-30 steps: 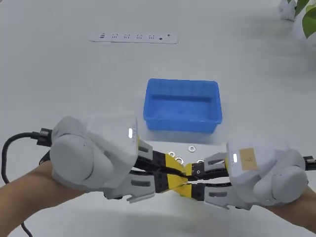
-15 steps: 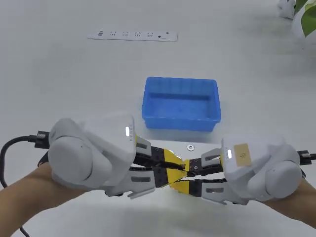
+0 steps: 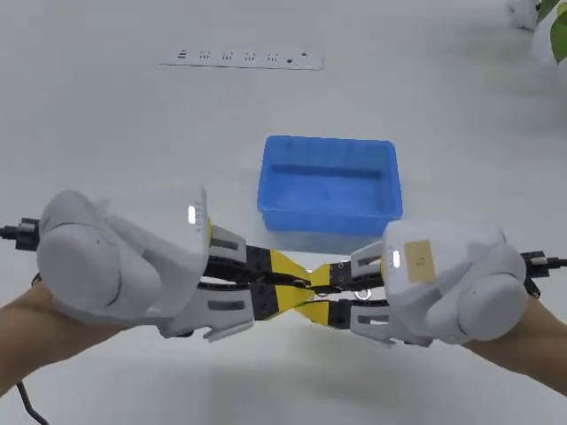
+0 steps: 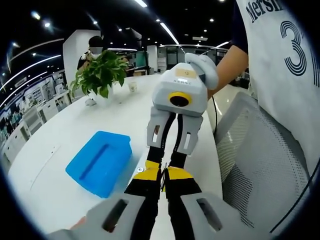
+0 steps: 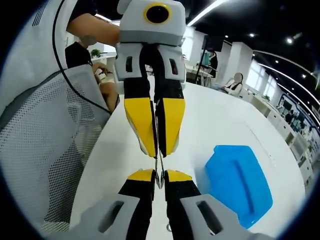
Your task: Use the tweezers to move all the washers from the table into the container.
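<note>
In the head view the two white-bodied grippers with black, yellow-tipped fingers lay level above the white worktop (image 3: 133, 133) and pointed at each other, the left gripper (image 3: 299, 286) coming in from the left and the right gripper (image 3: 326, 288) from the right, their tips meeting just in front of the blue rectangular plastic container (image 3: 328, 219). The right gripper view showed the thin silver metal tweezers (image 5: 159, 172) running in a line from between the left gripper's yellow tips down into the narrow slot between the right gripper's own tips. Both pairs of fingers were drawn close onto the tweezers, each pinching it, so the tool was gripped at both ends at once. The container stood open on the worktop beyond the tips, and its inside looked bare in the head view. In the left gripper view one small silver ring-shaped washer (image 4: 140, 170) lay flat on the worktop between the container's near corner and the fingers, apart from both. A long white power strip (image 3: 241, 59) lay at the far side of the worktop, well apart from the container, and a leafy green potted plant (image 4: 100, 72) stood further off
</note>
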`<action>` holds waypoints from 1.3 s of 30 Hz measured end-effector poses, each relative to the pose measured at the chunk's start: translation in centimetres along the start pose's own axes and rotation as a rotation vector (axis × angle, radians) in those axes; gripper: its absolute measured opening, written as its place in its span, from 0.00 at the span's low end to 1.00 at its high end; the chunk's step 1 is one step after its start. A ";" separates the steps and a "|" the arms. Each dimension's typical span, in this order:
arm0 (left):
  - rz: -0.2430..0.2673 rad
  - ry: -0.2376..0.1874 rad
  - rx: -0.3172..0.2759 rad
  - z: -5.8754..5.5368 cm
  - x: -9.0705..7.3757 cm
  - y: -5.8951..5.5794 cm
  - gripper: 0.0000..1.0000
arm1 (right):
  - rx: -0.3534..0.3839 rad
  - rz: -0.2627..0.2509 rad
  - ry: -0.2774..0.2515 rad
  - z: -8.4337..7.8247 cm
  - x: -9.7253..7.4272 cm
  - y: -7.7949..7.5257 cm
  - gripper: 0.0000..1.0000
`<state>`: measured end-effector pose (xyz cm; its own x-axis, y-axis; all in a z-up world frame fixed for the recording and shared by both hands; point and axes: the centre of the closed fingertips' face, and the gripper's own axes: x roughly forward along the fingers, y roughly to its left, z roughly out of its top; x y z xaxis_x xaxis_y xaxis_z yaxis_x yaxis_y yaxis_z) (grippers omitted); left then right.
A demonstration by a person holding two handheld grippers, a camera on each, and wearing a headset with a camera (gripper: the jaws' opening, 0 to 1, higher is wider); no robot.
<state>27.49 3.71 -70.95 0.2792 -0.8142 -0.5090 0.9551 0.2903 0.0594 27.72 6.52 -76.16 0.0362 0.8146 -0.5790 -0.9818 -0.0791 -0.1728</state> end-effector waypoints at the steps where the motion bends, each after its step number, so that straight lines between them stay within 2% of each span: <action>1: 0.008 -0.007 0.002 0.1 -0.1 0.3 0.07 | -0.006 -0.005 0.005 0.1 0.0 -0.2 0.08; 4: 0.028 -0.002 -0.001 -0.3 -0.3 1.4 0.07 | -0.019 -0.018 0.028 0.0 0.2 -1.0 0.09; 7: 0.035 0.013 -0.001 -0.9 -0.6 1.8 0.07 | -0.018 -0.026 0.036 -0.3 0.4 -1.4 0.09; 12: 0.036 0.022 0.001 -1.0 -0.7 1.8 0.07 | 0.030 -0.030 0.017 -0.2 0.7 -1.6 0.10; 25: 0.032 0.027 0.005 -0.9 -0.3 1.8 0.07 | 0.065 -0.022 0.003 -0.3 1.1 -1.4 0.10; 39: 0.030 0.049 0.001 -1.5 -0.2 2.0 0.07 | 0.091 -0.020 0.005 -0.6 1.6 -1.3 0.11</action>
<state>29.23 5.20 -72.06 0.3027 -0.7795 -0.5483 0.9463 0.3141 0.0760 29.21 7.60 -77.36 0.0564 0.8128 -0.5798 -0.9938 -0.0102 -0.1110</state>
